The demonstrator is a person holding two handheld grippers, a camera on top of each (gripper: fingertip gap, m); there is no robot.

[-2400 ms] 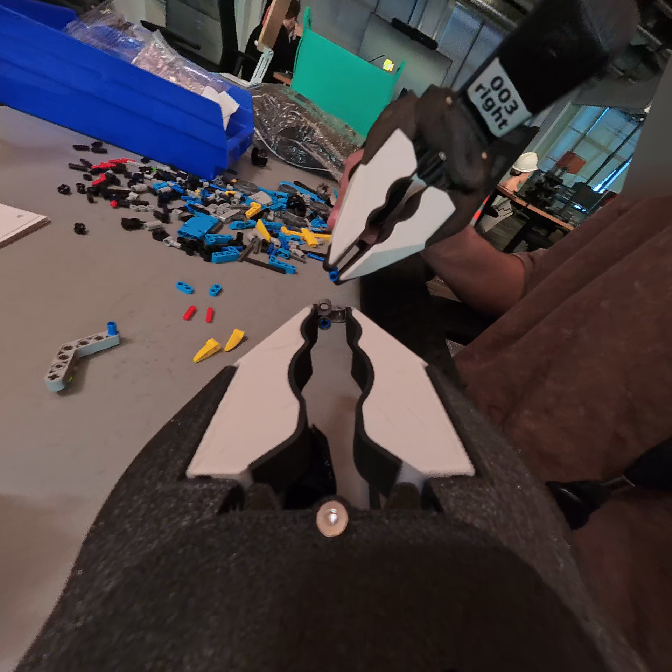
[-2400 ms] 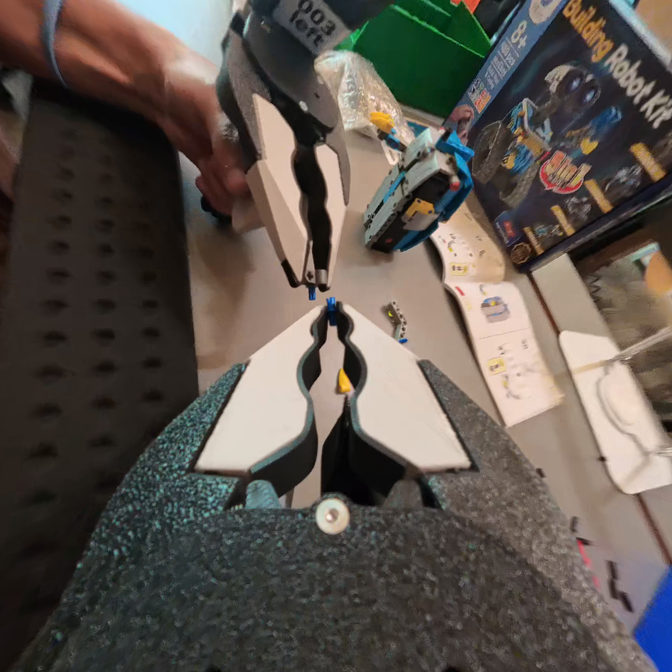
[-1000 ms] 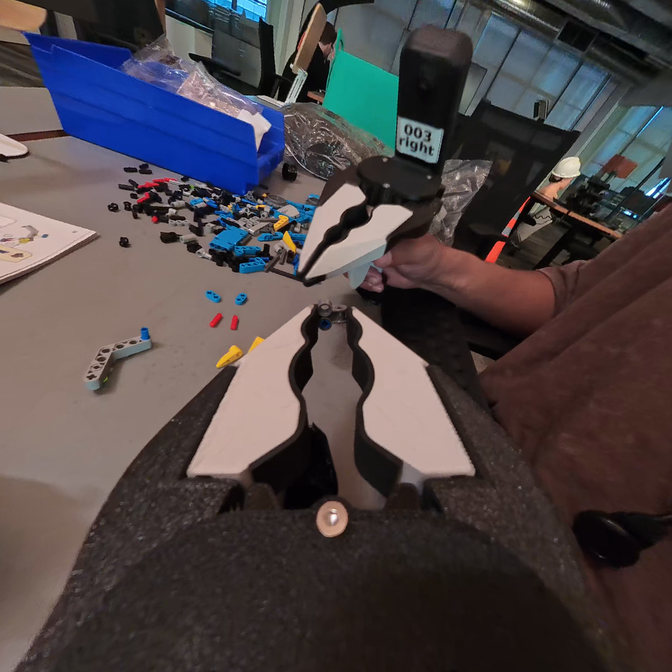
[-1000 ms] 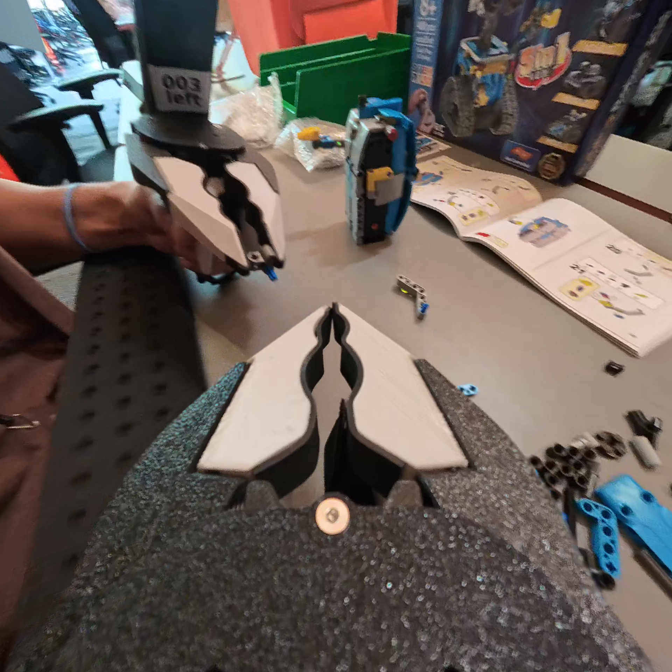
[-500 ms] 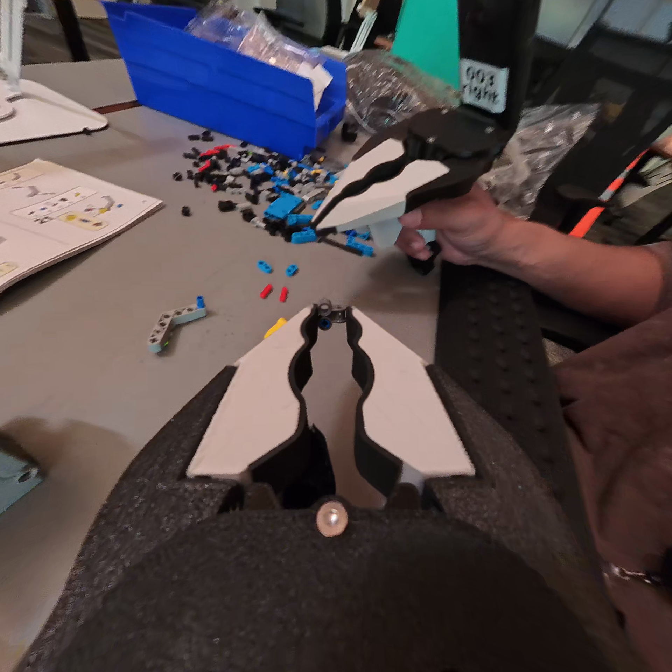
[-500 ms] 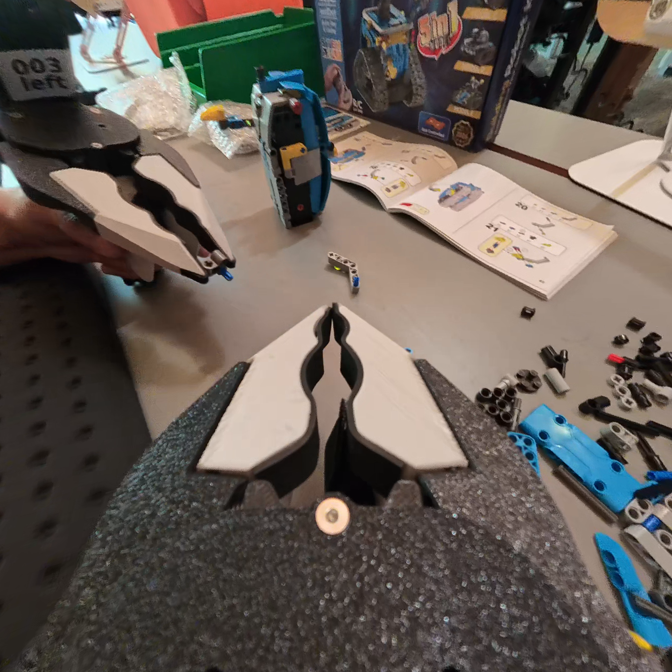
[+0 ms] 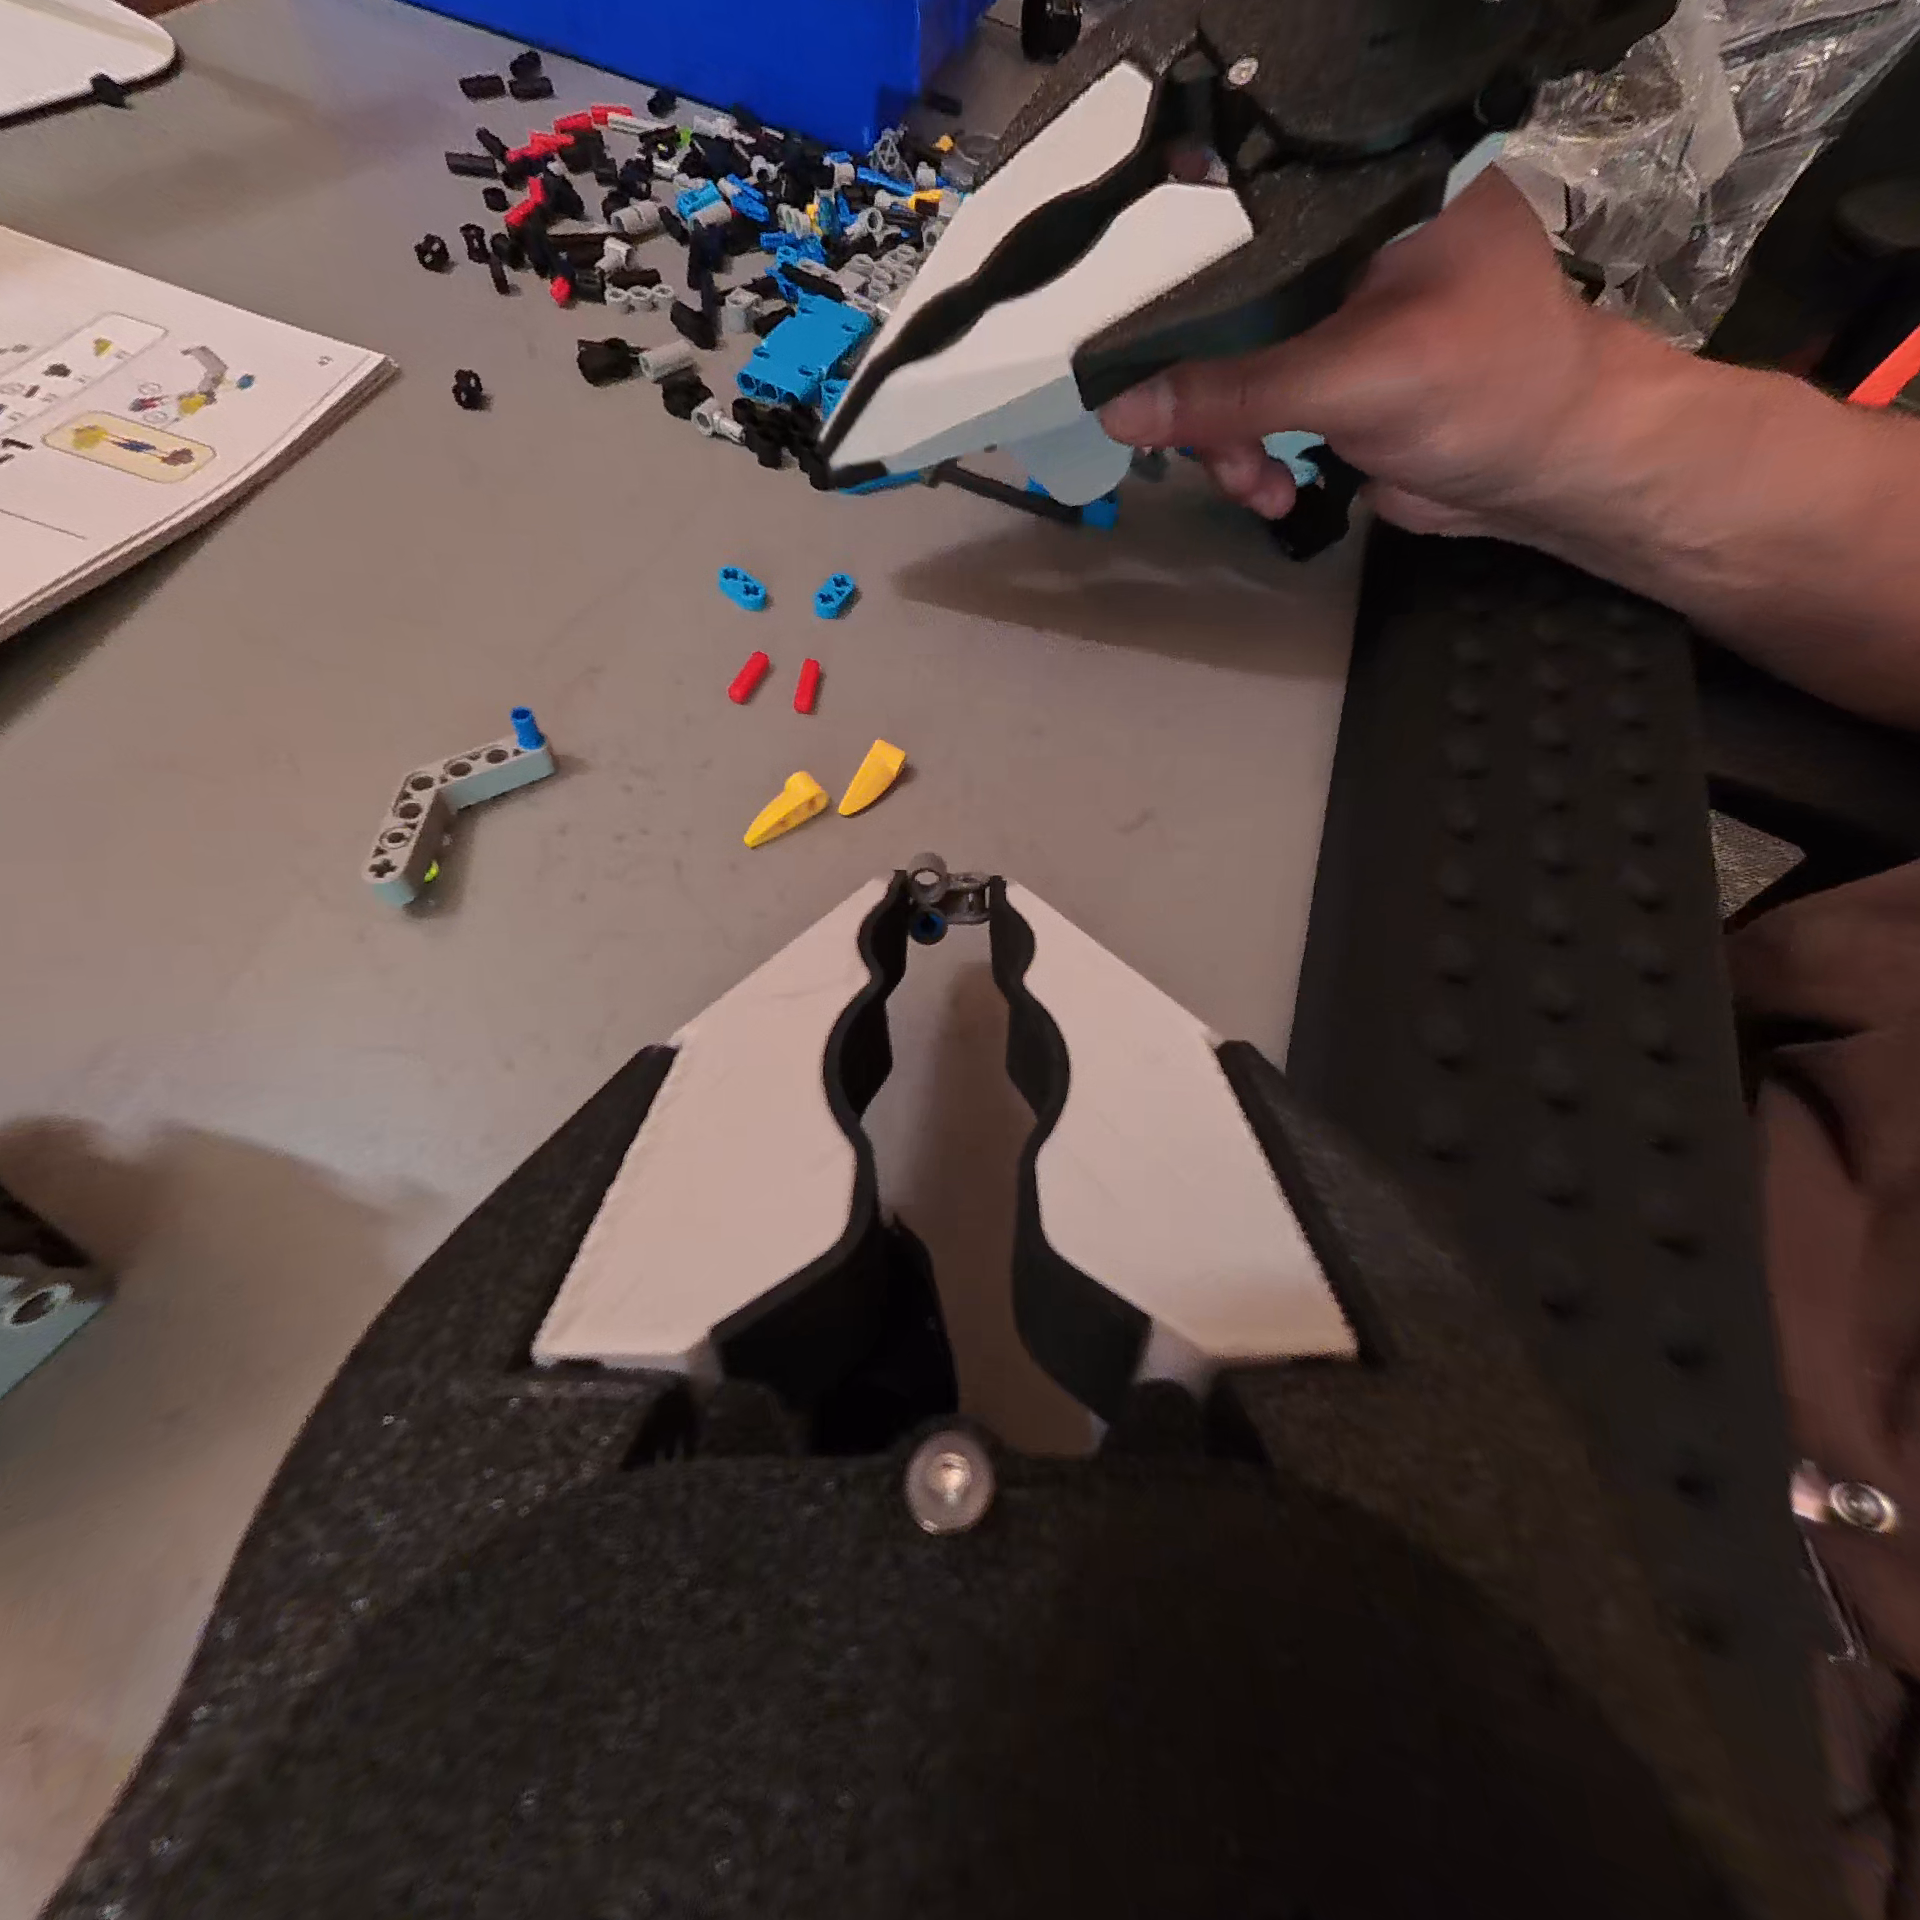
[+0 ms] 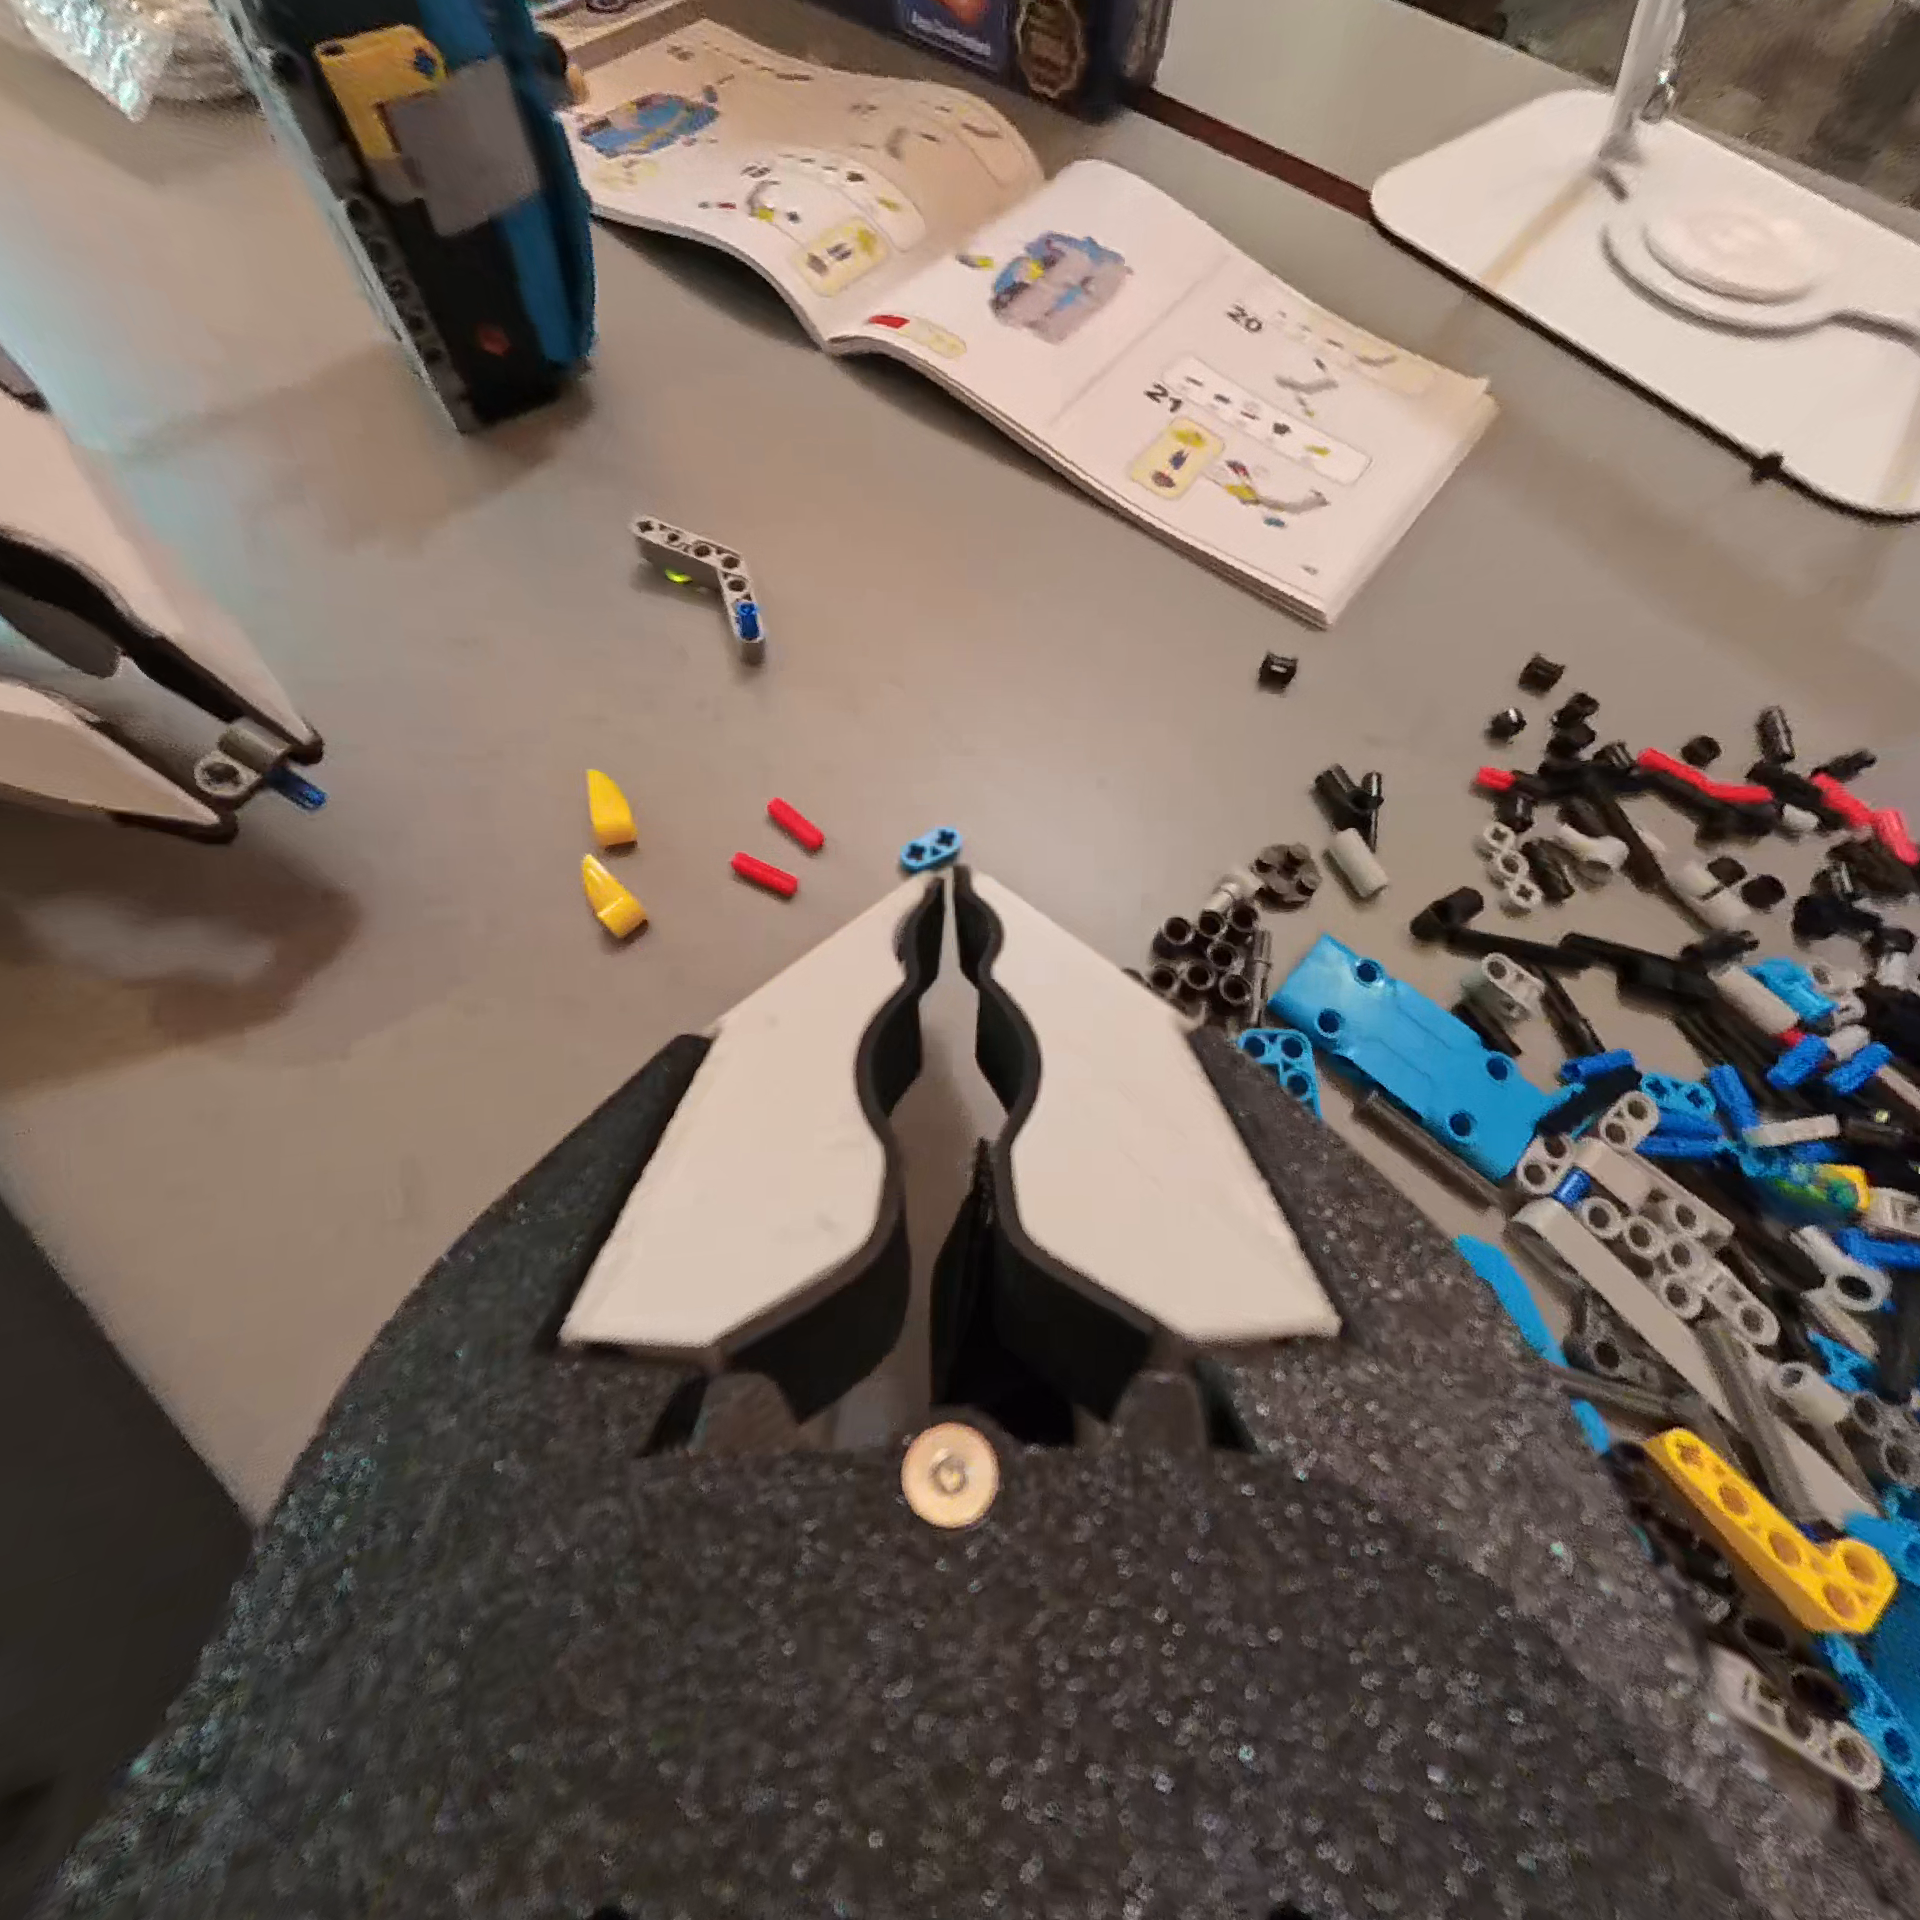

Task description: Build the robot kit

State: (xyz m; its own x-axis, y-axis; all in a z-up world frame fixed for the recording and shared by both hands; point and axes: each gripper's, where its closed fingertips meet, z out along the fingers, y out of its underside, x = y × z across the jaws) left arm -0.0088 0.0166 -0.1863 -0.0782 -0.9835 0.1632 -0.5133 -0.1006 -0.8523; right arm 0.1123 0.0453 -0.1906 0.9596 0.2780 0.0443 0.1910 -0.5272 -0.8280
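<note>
- left gripper (image 7: 943,894) clenched on a small grey connector (image 7: 951,885) with a blue pin (image 7: 928,923) in it, held only at the very fingertips, above the grey table (image 7: 260,623), just short of the 2 yellow wedges (image 7: 826,795).
- Risk: tip-only grip on a tiny part. Any twist or bump probably pops it out, and it drops among the loose pieces.
- right gripper (image 8: 948,878) clamped with nothing between the tips that I can see. It hovers just beside a blue 2-hole link (image 8: 930,847), with 2 red pins (image 8: 779,857) a bit further left.
- Risk: the right tips sit low and close to the link, so a careless nudge likely scatters it or the pins.
- parts pile (image 8: 1662,1039) is at right, bent grey beam (image 8: 701,566) and open booklet (image 8: 1039,301) are beyond, blue-and-black build (image 8: 447,197) stands at far left.
- Hard to see: build top is cropped. The 2nd blue link is not visible in the right view. Pile edge is motion-blurred. Connector's exact shape is too small to tell.
</note>
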